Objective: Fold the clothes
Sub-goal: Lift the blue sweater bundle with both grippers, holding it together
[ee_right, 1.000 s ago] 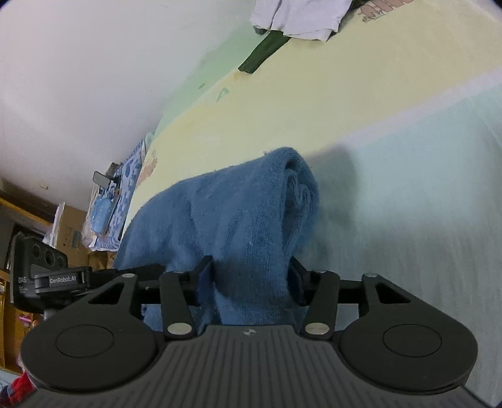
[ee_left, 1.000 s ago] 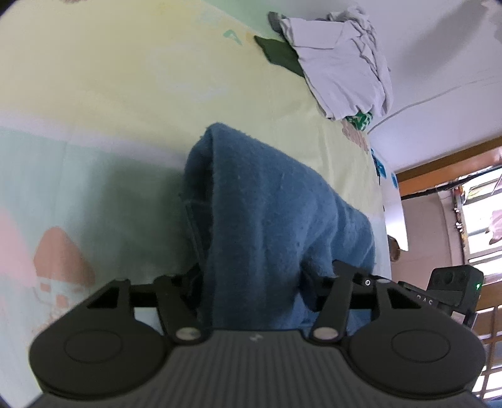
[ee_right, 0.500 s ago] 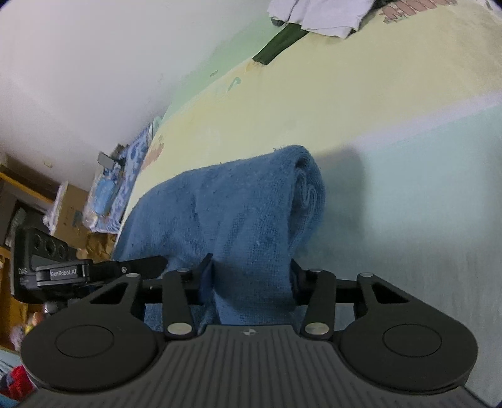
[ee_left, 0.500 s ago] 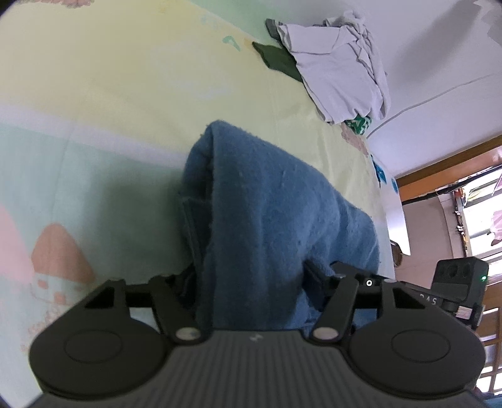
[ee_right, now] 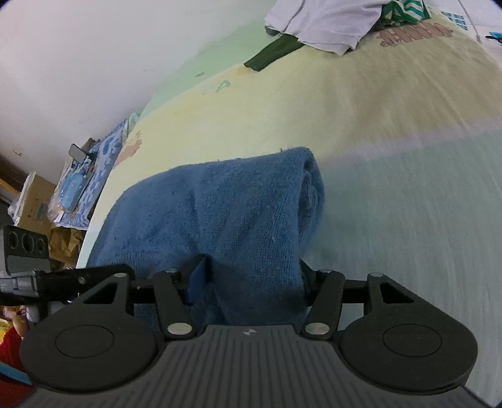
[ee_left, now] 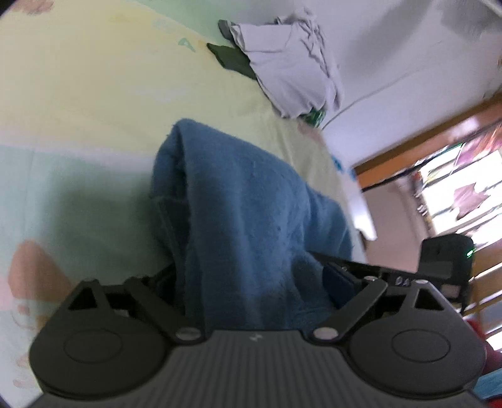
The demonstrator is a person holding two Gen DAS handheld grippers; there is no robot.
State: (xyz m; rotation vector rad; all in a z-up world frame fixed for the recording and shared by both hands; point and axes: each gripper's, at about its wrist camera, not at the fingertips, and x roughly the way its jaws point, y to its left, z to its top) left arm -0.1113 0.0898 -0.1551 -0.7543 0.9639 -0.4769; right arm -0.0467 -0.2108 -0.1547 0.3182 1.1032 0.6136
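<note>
A folded blue fleece garment [ee_left: 251, 201] lies on the bed sheet [ee_left: 78, 94], bunched into a thick roll. My left gripper [ee_left: 251, 276] is shut on its near edge; the cloth hides the fingertips. In the right wrist view the same blue garment [ee_right: 238, 219] fills the middle. My right gripper [ee_right: 251, 282] is shut on its other near end, with a blue finger pad [ee_right: 196, 279] showing at the left. Each gripper appears at the edge of the other's view.
A pile of unfolded clothes, a white shirt [ee_left: 291, 69] over a dark green garment [ee_left: 232, 59], lies at the far end of the bed by the wall, also in the right wrist view [ee_right: 323, 22]. Boxes and clutter [ee_right: 37, 194] stand beside the bed.
Both grippers keep their hold on the blue garment. Both views have shifted and tilted slightly and are blurred; in both views the clothes pile sits further from the top edge.
</note>
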